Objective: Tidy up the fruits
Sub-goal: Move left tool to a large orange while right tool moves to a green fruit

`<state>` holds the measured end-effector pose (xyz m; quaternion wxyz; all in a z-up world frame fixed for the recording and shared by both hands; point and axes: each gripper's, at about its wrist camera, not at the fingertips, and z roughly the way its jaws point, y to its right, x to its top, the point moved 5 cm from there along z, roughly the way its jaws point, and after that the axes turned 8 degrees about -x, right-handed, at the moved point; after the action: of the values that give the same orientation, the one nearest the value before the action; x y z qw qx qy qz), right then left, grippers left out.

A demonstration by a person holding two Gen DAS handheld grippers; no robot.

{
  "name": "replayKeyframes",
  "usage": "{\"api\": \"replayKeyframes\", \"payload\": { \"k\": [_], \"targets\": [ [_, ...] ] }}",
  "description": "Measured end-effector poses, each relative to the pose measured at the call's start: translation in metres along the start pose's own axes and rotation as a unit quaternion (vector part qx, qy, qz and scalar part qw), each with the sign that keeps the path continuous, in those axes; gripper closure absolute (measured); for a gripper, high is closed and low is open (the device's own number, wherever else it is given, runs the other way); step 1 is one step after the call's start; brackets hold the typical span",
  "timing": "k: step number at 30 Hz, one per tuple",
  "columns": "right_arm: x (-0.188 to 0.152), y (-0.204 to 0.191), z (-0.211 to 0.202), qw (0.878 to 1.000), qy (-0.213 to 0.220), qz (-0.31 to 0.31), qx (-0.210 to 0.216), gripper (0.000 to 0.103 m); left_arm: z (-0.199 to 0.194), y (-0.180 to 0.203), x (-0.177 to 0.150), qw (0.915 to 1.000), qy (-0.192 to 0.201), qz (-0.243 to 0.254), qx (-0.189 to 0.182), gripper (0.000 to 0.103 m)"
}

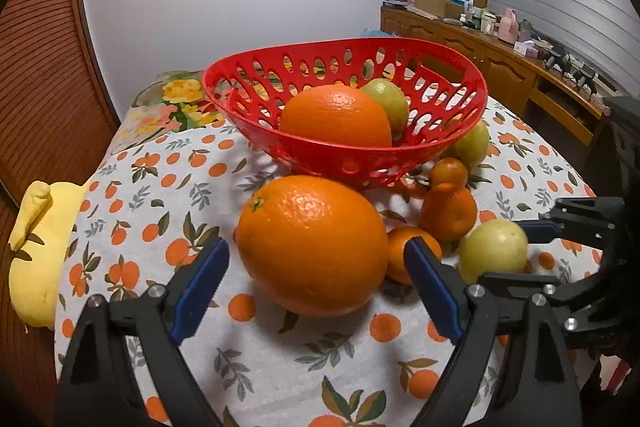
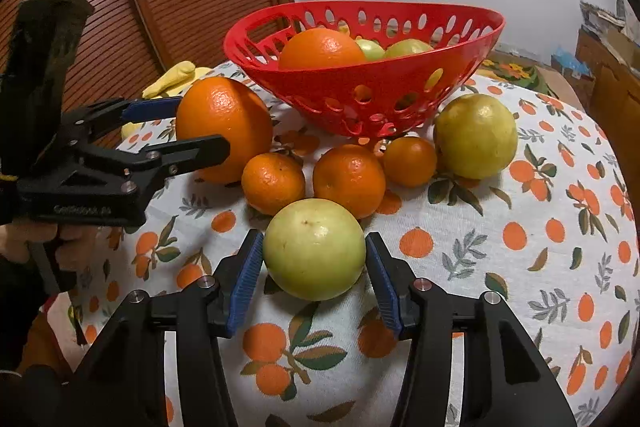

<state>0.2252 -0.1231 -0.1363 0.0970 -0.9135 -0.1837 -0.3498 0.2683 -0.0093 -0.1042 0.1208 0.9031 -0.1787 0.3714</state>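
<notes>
So far we have only part of the fruit put away. Going left to right in the right wrist view, our left tongs stand apart around the large orange on the worktop, one finger on each side, and we cannot tell whether the pads touch it yet. Next come three small mandarins: the first mandarin, the middle mandarin and the third mandarin, all loose on the cloth. In front of them our right tongs are spread around the near green fruit, close at both sides but not visibly clamped. Behind sits the red basket, already holding an orange and at least two green fruits. Furthest right, a second green fruit waits beside the basket. By our count six pieces are left outside, roughly a third done.
</notes>
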Motion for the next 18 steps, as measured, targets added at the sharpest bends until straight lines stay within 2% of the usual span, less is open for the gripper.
{"api": "replayKeyframes", "payload": {
  "k": [3, 4, 6, 18],
  "targets": [
    [-0.001, 0.001, -0.006, 1.0, 0.006, 0.001, 0.0, 0.05, 0.003, -0.001, 0.0, 1.0, -0.003, -0.003, 0.001, 0.014],
    [-0.001, 0.002, -0.008, 1.0, 0.008, 0.002, 0.0, 0.05, 0.005, -0.001, 0.0, 1.0, -0.005, -0.002, 0.001, 0.018],
    [-0.001, 0.004, -0.011, 1.0, 0.012, 0.001, -0.002, 0.05, 0.008, -0.002, -0.001, 1.0, -0.008, -0.001, 0.003, 0.019],
    [-0.002, 0.006, -0.023, 1.0, 0.021, 0.003, -0.005, 0.05, 0.016, -0.002, 0.001, 0.9999, -0.008, -0.007, 0.006, 0.017]
  ]
}}
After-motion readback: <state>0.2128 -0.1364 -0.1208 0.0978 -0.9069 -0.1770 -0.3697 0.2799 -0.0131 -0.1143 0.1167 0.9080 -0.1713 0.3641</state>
